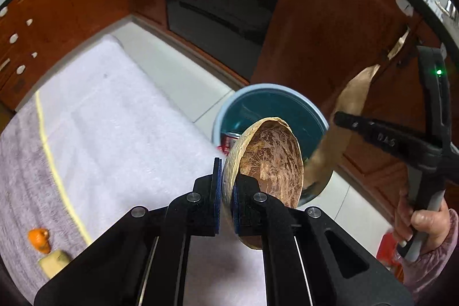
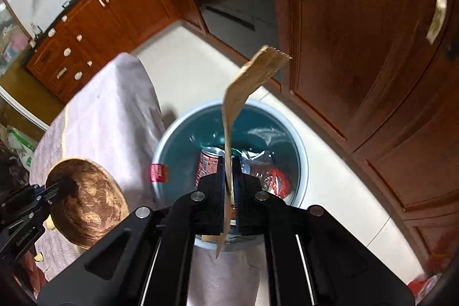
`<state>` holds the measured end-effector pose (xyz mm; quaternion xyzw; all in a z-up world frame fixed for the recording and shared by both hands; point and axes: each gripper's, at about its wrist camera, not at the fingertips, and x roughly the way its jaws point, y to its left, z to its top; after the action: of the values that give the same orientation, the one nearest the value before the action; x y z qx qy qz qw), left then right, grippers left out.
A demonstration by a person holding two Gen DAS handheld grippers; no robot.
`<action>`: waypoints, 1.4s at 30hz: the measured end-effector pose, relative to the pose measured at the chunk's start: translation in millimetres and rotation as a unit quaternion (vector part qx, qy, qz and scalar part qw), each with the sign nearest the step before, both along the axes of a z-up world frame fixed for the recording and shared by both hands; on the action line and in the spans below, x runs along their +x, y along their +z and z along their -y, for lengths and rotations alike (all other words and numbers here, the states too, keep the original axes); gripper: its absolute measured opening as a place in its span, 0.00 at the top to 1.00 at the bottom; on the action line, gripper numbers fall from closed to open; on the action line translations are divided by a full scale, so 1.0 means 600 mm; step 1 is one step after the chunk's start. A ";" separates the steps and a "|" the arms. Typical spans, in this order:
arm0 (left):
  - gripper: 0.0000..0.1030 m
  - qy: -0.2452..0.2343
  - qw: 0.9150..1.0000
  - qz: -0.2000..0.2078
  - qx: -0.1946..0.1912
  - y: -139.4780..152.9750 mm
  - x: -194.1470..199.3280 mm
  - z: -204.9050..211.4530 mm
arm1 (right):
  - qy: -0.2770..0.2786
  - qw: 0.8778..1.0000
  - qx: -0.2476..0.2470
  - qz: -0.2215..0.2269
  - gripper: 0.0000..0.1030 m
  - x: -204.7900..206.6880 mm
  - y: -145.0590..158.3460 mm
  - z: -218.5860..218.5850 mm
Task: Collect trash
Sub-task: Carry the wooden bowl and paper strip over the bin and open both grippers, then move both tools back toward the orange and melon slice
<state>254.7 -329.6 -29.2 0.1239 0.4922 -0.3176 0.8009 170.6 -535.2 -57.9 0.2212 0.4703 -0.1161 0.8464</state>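
Brown shell clamped by left gripper | right gripper pinches paper strip (over bin)

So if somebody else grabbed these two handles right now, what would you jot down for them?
Left tool: shut on the rim of a coconut shell, held on edge near the bin, not yet over it.
Right tool: shut on a brown paper strip, held right above the bin.
Done: a can and crumpled wrappers already lie in the bin.
Left: drop the strip, then the shell. An orange peel and a pale yellow scrap remain on the towel.
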 end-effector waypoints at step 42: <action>0.06 -0.007 1.000 -0.014 0.008 -0.040 -0.012 0.023 | -0.006 0.998 0.031 -0.058 0.09 -0.012 -0.020 -0.014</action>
<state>247.6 -343.4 -53.0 0.1296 0.5053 -0.3208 0.7906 163.7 -526.6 -69.8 0.2432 0.5206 -0.1190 0.8098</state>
